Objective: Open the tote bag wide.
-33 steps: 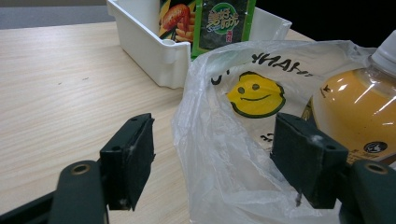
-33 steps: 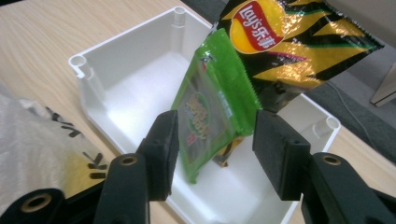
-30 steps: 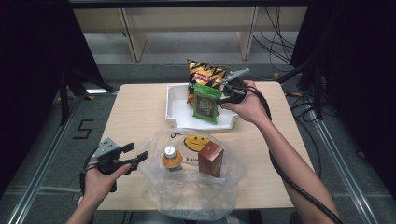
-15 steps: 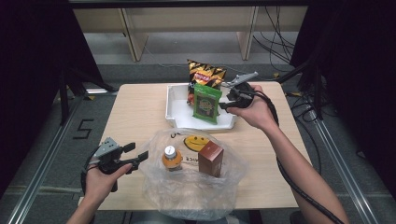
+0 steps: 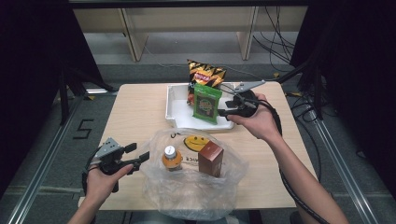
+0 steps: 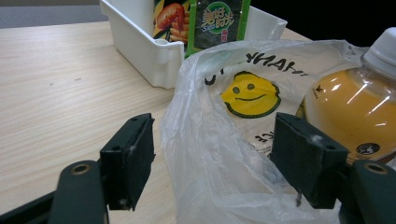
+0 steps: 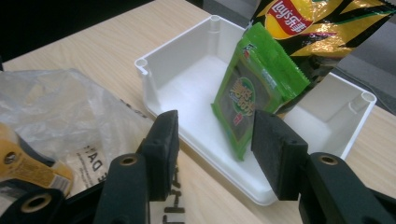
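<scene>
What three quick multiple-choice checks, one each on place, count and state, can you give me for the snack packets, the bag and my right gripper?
1. Where does the green packet stand?
A. in the white bin
B. in the plastic bag
C. on the bare table

2. How many items stand in the plastic bag?
A. one
B. two
C. four

3. How is the right gripper?
A. shut on the green packet
B. shut on the bin wall
C. open, holding nothing

Key: 1 A, the packet leans on the chips bag inside the bin. 2 B, an orange bottle and a brown box. 3 C, its jaws stand apart short of the packet.
</scene>
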`<state>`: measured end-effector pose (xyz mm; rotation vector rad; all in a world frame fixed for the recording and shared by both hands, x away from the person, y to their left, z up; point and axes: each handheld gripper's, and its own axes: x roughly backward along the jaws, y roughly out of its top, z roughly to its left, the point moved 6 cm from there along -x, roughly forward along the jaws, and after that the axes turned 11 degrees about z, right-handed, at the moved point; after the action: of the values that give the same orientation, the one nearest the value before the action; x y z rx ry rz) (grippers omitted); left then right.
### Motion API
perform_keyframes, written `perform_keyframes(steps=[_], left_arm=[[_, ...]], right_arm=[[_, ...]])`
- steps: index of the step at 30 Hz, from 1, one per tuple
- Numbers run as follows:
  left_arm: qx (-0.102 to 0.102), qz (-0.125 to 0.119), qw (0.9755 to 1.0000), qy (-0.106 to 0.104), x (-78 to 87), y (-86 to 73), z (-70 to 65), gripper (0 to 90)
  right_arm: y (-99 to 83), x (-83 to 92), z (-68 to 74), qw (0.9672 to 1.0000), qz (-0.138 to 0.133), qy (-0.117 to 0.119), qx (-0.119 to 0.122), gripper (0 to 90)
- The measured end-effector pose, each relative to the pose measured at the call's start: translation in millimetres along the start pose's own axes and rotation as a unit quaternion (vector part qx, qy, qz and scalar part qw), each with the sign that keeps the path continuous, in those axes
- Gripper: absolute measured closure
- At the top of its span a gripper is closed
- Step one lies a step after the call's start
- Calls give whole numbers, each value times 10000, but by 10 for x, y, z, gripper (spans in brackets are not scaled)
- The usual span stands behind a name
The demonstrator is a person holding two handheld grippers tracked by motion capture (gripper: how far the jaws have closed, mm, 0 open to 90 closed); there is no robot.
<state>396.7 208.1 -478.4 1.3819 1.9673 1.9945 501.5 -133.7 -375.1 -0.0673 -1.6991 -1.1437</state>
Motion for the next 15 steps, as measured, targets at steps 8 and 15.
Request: perform_keyframes(steps=[8, 15], left_arm=[[24, -29, 10000, 6, 13, 6, 5, 295], [18, -23, 10000, -2, 10, 2, -2, 295]], right_arm=[[-77, 69, 87, 10000, -44, -5, 11, 513], [-145, 165, 217, 9998, -175, 83, -4, 507]])
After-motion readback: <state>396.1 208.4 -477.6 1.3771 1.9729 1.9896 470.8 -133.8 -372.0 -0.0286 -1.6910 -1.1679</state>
